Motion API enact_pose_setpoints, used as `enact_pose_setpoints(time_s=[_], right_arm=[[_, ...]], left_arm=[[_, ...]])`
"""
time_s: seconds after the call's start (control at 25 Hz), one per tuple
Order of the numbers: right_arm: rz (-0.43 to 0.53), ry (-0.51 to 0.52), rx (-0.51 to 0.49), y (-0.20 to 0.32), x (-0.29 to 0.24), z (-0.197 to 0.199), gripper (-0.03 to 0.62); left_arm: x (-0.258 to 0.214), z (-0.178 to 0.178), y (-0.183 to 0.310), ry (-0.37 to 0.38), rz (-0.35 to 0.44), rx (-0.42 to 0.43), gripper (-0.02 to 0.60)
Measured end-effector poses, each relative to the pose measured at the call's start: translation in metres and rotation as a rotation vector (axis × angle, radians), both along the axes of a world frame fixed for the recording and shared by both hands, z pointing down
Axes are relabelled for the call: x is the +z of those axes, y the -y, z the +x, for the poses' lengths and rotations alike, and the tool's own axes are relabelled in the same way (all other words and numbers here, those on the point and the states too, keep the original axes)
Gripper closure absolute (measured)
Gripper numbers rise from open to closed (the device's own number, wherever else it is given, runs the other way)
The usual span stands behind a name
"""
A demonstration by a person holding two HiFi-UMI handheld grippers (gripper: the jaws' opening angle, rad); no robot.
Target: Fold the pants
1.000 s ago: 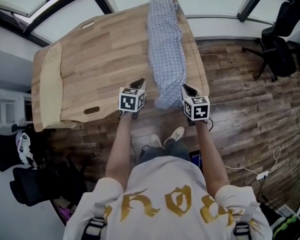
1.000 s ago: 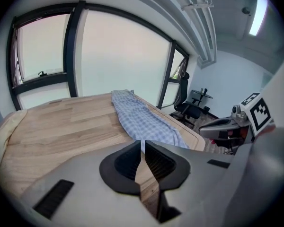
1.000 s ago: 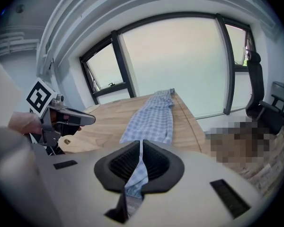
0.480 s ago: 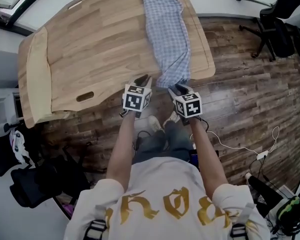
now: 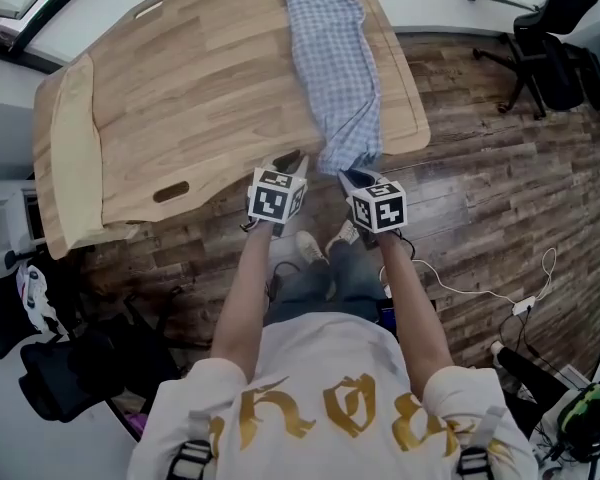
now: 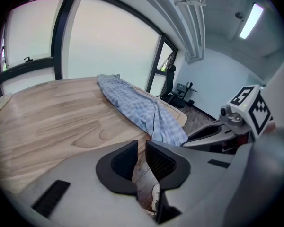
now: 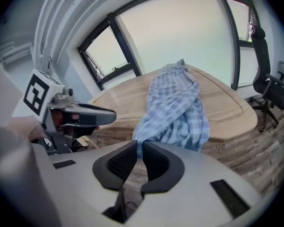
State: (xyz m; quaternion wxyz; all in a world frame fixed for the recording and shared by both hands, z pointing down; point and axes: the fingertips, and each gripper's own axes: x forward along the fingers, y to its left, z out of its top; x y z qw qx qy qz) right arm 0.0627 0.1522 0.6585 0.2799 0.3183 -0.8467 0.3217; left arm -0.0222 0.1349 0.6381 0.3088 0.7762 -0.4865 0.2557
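The blue checked pants (image 5: 332, 58) lie lengthwise along the right side of the wooden table (image 5: 200, 98), and their near end hangs over the front edge. My right gripper (image 5: 348, 175) is at that hanging end. Its jaws are closing, and a corner of the cloth (image 7: 175, 103) is pinched between the tips of the right gripper (image 7: 139, 148). My left gripper (image 5: 290, 158) hovers just left of the hanging end, off the table's front edge. The left gripper (image 6: 141, 148) is shut and holds nothing; the pants (image 6: 132, 105) lie beyond it to the right.
A pale beige pad (image 5: 65, 158) lies along the table's left end. An office chair (image 5: 550, 58) stands on the wooden floor at the right, and a white cable (image 5: 500, 298) trails nearby. The person's shoes (image 5: 310, 248) are below the grippers. Dark chairs (image 5: 50, 368) stand at the lower left.
Both grippers have dropped from over the table to its front edge. The right one came onto the pants' hanging end and closed on it. The left stayed shut.
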Motion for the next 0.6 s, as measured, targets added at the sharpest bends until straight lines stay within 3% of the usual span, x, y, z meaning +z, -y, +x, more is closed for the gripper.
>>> enact_pose_setpoints(time_s=[0.28,0.48,0.6], right_arm=[[0.064,0.102,0.027,-0.013,-0.055,0.042,0.54],[0.076,0.084,0.135,-0.001,-0.055,0.087,0.54],[0.062,-0.002,0.149,0.005,-0.03,0.107,0.54]], left_arm=[[0.006,0.011,-0.004,-0.009,-0.023,0.01,0.537],[0.013,0.019,-0.011,-0.004,-0.042,0.025,0.537],[0.017,0.023,-0.013,-0.005,-0.058,0.034,0.537]])
